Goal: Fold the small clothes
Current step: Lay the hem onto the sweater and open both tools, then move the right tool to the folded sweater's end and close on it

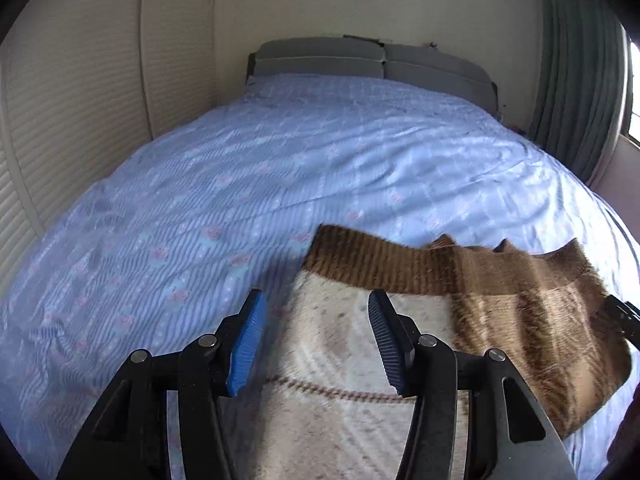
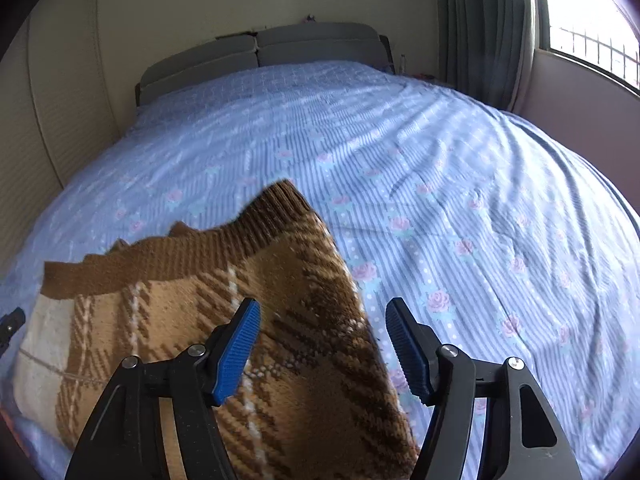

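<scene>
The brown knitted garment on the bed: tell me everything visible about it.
The brown knitted garment looks like thick fuzzy wool in a tan, dark-brown and white plaid, with a cream panel on its left side and a dark-brown ribbed band along its far edge. It lies partly rumpled on the blue floral bedsheet, one ribbed corner peaked upward. The left tool and right tool are both open above it, gripping nothing.

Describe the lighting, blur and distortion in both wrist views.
Left wrist view: the sweater is motion-smeared, the bedspread bulges from fisheye distortion, the corners go dark. Right wrist view: the window is blown out white, daylight falls across the bed, the sweater's knit looks sharper, and the same barrel bulge shows.
</scene>
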The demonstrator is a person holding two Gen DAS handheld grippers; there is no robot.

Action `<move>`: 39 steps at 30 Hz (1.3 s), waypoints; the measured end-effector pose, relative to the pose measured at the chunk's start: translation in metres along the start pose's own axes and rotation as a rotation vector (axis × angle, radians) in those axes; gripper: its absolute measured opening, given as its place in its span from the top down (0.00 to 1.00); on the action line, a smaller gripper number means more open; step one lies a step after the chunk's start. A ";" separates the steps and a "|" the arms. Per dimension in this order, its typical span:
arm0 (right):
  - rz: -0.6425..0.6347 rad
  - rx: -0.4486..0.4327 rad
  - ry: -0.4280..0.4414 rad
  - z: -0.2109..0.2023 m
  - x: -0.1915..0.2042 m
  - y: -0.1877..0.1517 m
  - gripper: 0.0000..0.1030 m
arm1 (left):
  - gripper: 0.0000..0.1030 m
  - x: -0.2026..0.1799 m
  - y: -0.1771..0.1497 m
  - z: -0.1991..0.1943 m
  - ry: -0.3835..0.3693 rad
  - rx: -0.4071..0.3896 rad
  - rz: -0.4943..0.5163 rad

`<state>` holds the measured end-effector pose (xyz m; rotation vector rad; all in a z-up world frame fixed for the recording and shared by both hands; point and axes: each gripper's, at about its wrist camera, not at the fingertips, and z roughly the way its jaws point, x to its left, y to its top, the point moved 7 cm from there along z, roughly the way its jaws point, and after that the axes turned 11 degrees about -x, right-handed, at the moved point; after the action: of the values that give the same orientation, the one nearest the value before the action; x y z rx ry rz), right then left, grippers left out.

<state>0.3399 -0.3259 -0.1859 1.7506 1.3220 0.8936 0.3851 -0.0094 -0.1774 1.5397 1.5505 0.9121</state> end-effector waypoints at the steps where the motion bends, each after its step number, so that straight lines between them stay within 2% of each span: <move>1: -0.016 -0.016 0.033 -0.003 0.009 0.004 0.37 | 0.49 -0.010 0.003 0.000 -0.035 0.003 0.006; 5: -0.092 0.001 0.127 0.002 0.049 0.004 0.36 | 0.48 -0.057 -0.003 0.018 -0.192 0.079 0.041; 7: -0.133 0.035 0.141 0.012 0.065 -0.002 0.36 | 0.49 -0.071 -0.010 0.027 -0.210 0.109 0.069; 11: -0.191 0.108 0.122 0.037 0.078 -0.019 0.36 | 0.48 -0.070 -0.029 0.053 -0.171 0.183 0.073; 13: -0.197 0.116 0.103 0.045 0.075 -0.025 0.36 | 0.47 -0.064 -0.031 0.060 -0.162 0.175 0.051; 17: -0.205 0.124 0.081 0.058 0.072 -0.024 0.27 | 0.46 -0.058 -0.024 0.074 -0.130 0.160 0.069; 21: -0.193 0.143 0.078 0.064 0.072 -0.020 0.26 | 0.47 -0.051 -0.020 0.082 -0.126 0.169 0.037; 25: -0.156 0.126 0.099 0.048 0.068 -0.012 0.26 | 0.47 -0.046 -0.016 0.062 -0.111 0.149 0.030; 32: -0.096 0.053 0.081 -0.015 0.038 -0.016 0.26 | 0.47 -0.031 -0.026 0.006 -0.105 0.126 -0.003; 35: -0.082 0.075 0.049 -0.027 0.022 -0.027 0.26 | 0.47 -0.024 -0.040 -0.009 -0.087 0.131 -0.001; 39: -0.043 0.154 0.064 -0.019 0.010 -0.044 0.25 | 0.47 -0.010 -0.063 -0.011 -0.048 0.154 -0.005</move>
<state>0.3060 -0.3058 -0.2147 1.8158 1.4994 0.8485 0.3458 -0.0209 -0.2282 1.6521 1.6209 0.7624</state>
